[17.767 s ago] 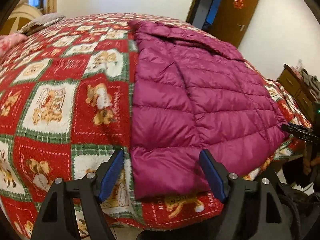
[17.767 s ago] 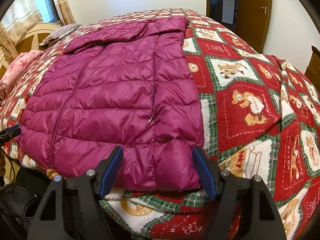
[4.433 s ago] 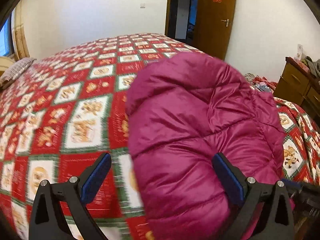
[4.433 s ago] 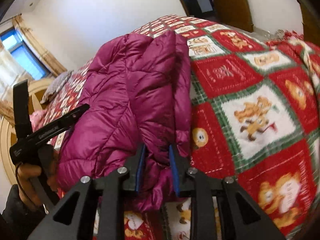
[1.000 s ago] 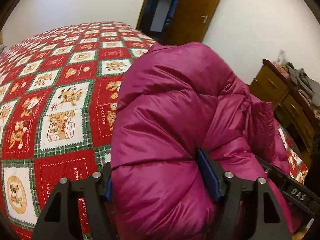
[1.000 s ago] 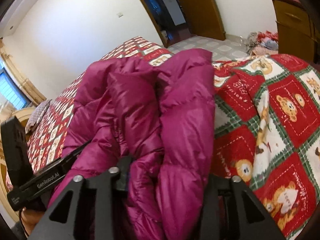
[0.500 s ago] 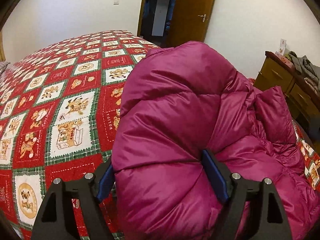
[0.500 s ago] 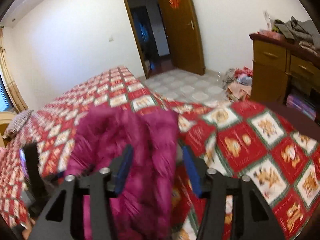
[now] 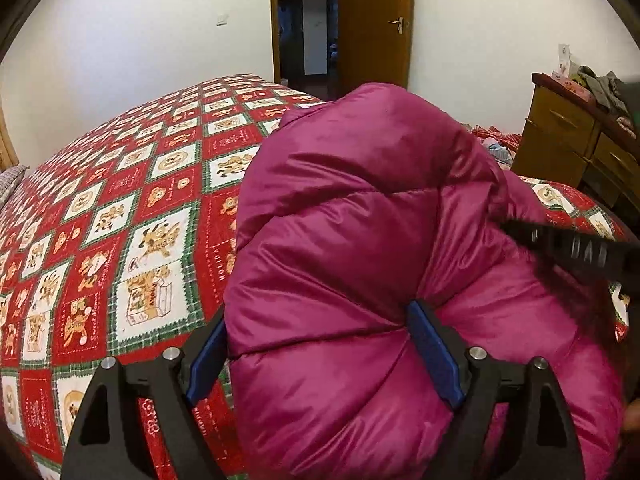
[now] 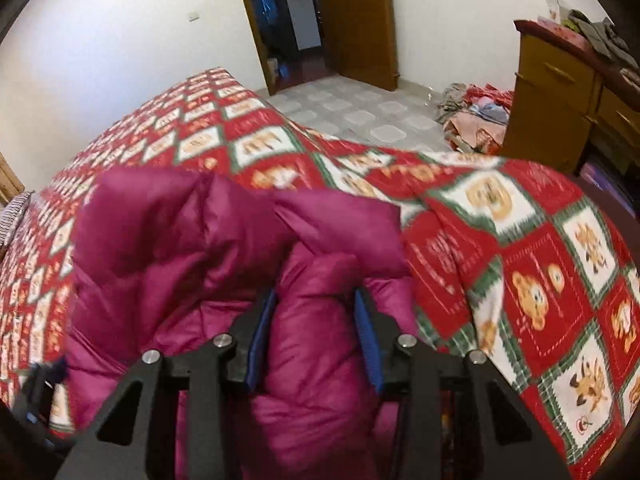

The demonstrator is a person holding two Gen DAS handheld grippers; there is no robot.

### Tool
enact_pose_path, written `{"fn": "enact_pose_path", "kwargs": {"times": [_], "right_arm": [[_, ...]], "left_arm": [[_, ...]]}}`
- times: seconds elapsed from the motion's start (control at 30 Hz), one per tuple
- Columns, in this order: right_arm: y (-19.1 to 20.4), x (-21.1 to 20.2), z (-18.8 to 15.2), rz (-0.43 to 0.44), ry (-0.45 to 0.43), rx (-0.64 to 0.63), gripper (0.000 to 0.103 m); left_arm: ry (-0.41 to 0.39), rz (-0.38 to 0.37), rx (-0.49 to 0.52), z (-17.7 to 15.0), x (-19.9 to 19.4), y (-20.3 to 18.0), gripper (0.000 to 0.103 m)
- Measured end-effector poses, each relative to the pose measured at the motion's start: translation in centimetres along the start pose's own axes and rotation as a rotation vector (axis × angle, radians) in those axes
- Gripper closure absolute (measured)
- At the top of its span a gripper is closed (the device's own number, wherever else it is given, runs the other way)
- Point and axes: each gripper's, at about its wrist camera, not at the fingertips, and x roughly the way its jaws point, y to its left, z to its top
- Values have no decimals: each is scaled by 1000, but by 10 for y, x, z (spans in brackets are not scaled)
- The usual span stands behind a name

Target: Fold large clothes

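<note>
Magenta quilted down jacket [image 9: 360, 264], bunched at the bed's [image 9: 132, 216] corner, clenched by left claw [image 9: 320, 354] and right claw [image 10: 314, 338]; wooden dresser [image 10: 560, 92] beyond.

Magenta quilted down jacket [image 9: 360, 240] of thin glossy synthetic cloth, smooth and puffy between stitched seams, catching soft sheen on the bulges. Red, white and green checked bedspread [image 9: 132, 248] of matt woven cloth, printed with bears. Left hand-held gripper [image 9: 320, 352] in matt black plastic with bright metal screw heads and blue rubbery-looking pads [image 9: 434, 352]; right hand-held gripper [image 10: 316, 340] likewise. Brown wooden dresser [image 10: 560, 100] with a smooth, faintly shiny finish. Brown wooden door [image 9: 374, 24], semi-gloss, with a metal handle. Grey tiled floor [image 10: 360, 108], smooth. White walls [image 9: 120, 40], matt.
</note>
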Motion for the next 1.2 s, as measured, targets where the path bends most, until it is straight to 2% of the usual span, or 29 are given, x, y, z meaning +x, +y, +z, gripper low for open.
{"fn": "enact_pose_path", "kwargs": {"times": [0.1,0.2,0.27,0.33,0.4,0.57,0.7,0.87,1.03,1.2], "right_arm": [[-9,-2,-10,6,-38,22,60],[-5,-4,-9,-33,-48,11,58],[1,-4,-9,-68,-50,-11,53],[2,-6,-10,-102,-61,-9,38],[-3,-13,-13,-116,-71,15,34],[-8,-52,-34,-128,-122,40,34],[5,-91,-58,-152,-175,3,34],[10,-128,-95,-131,-224,-12,34],[7,-130,-130,-137,-213,-3,34],[-1,-134,-152,-129,-193,45,34]], "left_arm": [[11,5,7,3,4,-3,11],[36,-6,-16,4,10,1,9],[45,-11,-24,3,7,2,9],[57,-9,-27,0,0,4,9],[60,-18,-22,-4,-8,5,9],[57,-39,-44,-16,-26,11,9],[45,-48,-69,-24,-44,15,9],[15,-65,-86,-39,-69,26,9],[12,-82,-159,-66,-84,37,9],[14,-54,-143,-87,-101,34,9]]}}
